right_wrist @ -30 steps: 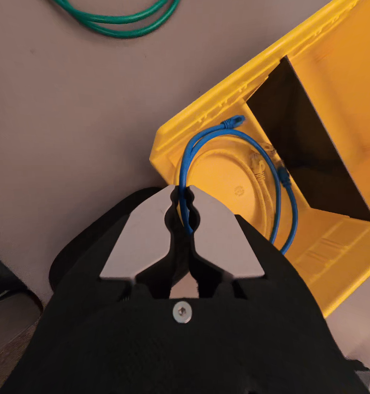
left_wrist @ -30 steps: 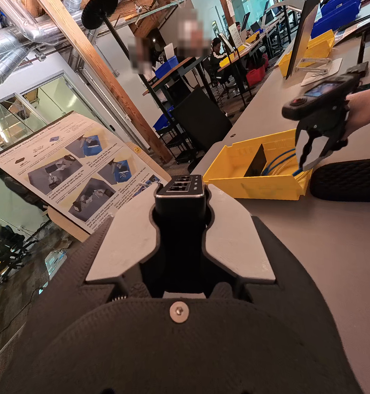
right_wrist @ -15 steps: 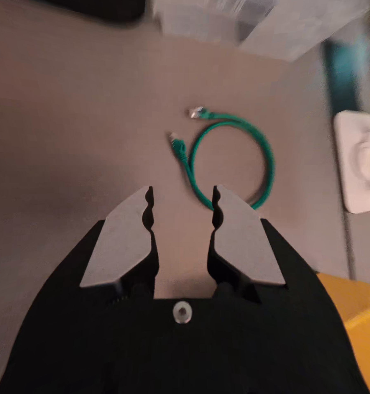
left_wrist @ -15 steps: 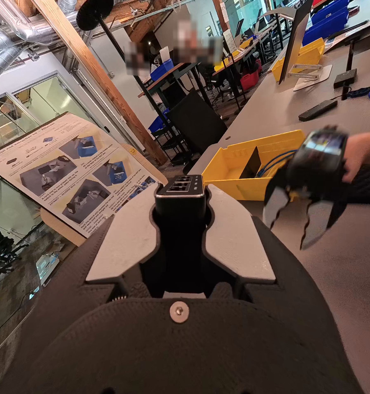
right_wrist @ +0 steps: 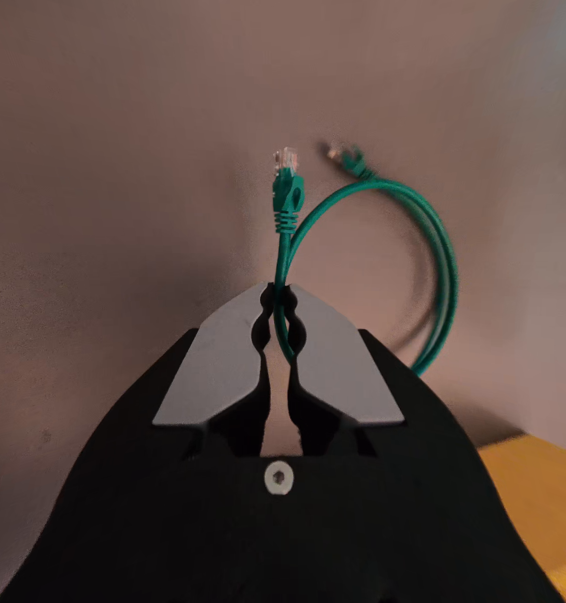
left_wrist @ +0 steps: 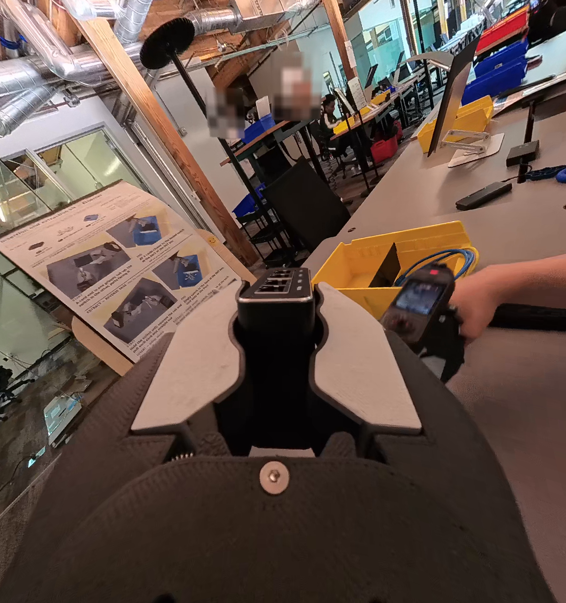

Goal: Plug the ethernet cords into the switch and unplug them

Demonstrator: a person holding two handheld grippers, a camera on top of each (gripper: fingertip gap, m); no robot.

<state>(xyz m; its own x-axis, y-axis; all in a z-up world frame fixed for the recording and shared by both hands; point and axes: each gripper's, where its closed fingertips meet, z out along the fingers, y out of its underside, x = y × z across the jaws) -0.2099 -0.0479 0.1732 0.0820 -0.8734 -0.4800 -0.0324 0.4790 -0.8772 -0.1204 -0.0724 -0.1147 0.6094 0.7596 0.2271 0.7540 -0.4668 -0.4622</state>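
The left claw (left_wrist: 276, 321) is clamped on a black switch (left_wrist: 276, 329), gripping its two long sides. The switch's long axis runs straight forward along the fingers, and its port face (left_wrist: 275, 284) sticks out past the fingertips, pointing away from the claw and slightly up, with the ports in a row. To the right of this claw and a little beyond its tips sits a yellow bin (left_wrist: 350, 274) on the grey table (left_wrist: 516, 424), with a blue cord (left_wrist: 444, 257) coiled inside.

The right claw (right_wrist: 280, 288) is nearly closed, pinching a green ethernet cord (right_wrist: 438, 261) just behind one plug. That plug (right_wrist: 286, 186) stands straight out ahead of the fingertips, in line with the fingers, its clear tip pointing away from the claw. The rest of the cord loops off to the claw's right, and its other plug (right_wrist: 348, 160) lies ahead and right of the tips, pointing up-left.
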